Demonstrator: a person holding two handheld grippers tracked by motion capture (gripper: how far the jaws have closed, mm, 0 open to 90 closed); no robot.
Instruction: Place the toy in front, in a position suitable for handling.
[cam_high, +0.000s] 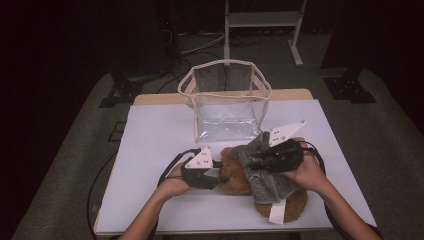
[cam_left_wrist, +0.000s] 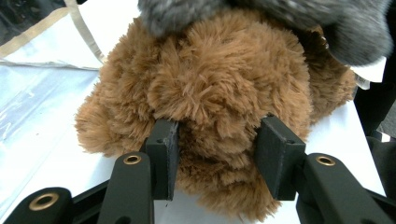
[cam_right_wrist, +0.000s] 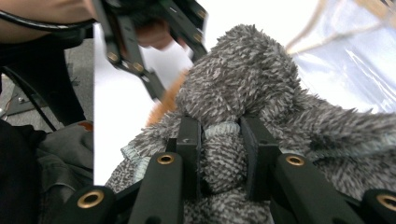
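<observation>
A brown plush toy (cam_high: 234, 183) lies on the white table (cam_high: 155, 135), partly wrapped in a grey fuzzy garment (cam_high: 272, 184). My left gripper (cam_high: 221, 176) comes in from the left. In the left gripper view its jaws press into the brown plush toy (cam_left_wrist: 219, 84) from both sides, left gripper (cam_left_wrist: 219, 158) shut on the fur. My right gripper (cam_high: 254, 162) lies over the toy from the right. In the right gripper view, the right gripper (cam_right_wrist: 222, 151) is shut on a fold of the grey garment (cam_right_wrist: 243, 79). The garment hides much of the toy's body.
A clear plastic bag (cam_high: 227, 100) with beige trim stands open behind the toy, mid-table. A white tag (cam_high: 277, 212) hangs from the plush near the front edge. Black cables (cam_high: 170, 167) trail from both grippers. Metal stand legs (cam_high: 260, 22) rise beyond the table.
</observation>
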